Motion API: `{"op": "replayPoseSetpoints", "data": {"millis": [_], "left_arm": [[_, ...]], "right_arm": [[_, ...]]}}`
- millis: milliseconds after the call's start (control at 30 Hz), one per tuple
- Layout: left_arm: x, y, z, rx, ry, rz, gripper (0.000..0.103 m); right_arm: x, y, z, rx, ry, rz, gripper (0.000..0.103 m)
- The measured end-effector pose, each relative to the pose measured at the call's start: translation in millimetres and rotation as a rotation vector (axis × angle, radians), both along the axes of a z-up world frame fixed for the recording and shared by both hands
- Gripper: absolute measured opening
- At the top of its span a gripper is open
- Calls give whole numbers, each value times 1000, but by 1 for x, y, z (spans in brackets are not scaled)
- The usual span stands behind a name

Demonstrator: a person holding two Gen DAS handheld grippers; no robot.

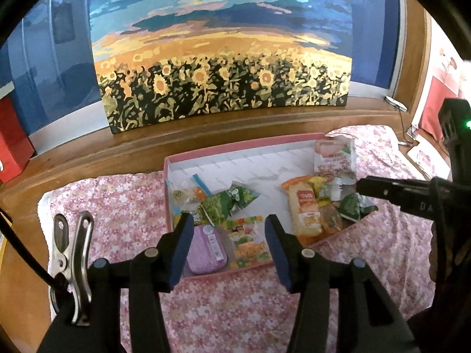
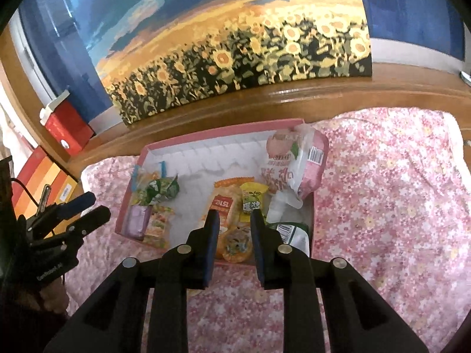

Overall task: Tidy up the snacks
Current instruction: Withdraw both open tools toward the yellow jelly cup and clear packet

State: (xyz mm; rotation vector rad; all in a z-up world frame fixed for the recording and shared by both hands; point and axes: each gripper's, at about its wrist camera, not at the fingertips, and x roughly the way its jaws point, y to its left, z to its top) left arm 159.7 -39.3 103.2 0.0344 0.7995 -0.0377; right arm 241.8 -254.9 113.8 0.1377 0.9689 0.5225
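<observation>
Setting: a pink box [image 1: 182,158] with a white floor lies on a floral bedspread [image 1: 117,203], with a sunflower painting [image 1: 223,67] on the wooden ledge at the far side.
Snacks, left group: a purple pack [image 1: 206,250] at the near-left corner, a colourful flat pack [image 1: 250,242] just right of it, a green bag [image 1: 226,204] farther in, and clear wrapped pieces [image 1: 188,192] at the far left.
Snacks, right group: an orange-yellow pack [image 2: 225,209], a small yellow pack [image 2: 253,198], a round orange snack [image 2: 237,245] at the near wall, a dark green pack [image 2: 294,234] at the near-right corner, and a big pink-white bag [image 2: 294,164] leaning on the far-right wall.
Left tool [image 1: 228,250]: its 2 fingers stand wide apart and hold nothing, hovering above the purple pack and the flat pack.
Right tool [image 2: 234,244]: fingers apart by a narrower gap, nothing between them, lined up over the round orange snack.
Step in hand: probably a tidy-up of the 2 groups inside the box, with each tool picking from its own side.
Doing it well: lower the right tool straight down so the pads straddle the round snack, not the box wall touching it; close gently, since wrappers slip and crush.
Risk: the leaning pink-white bag looks ready to topple if neighbours are nudged.
</observation>
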Motion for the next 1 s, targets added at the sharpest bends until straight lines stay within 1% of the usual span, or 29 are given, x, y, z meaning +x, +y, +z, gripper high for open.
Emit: {"op": "replayPoseSetpoints", "data": {"millis": [333,533,800,1000], "left_arm": [[-35,-4,12,-13,-41,-4,55],[-60,-1,10,-5,-39,14,55],[-87,2,8,-33,-8,45,55],[-105,-8,1,-40,31,31,55]], "right_arm": [[-31,-7,22,-3,-76,11,23],[-53,-17,32,14,-101,4,23],[-78,-22,33,22,-82,14,23],[-96,-25,28,14,-45,29,23]]}}
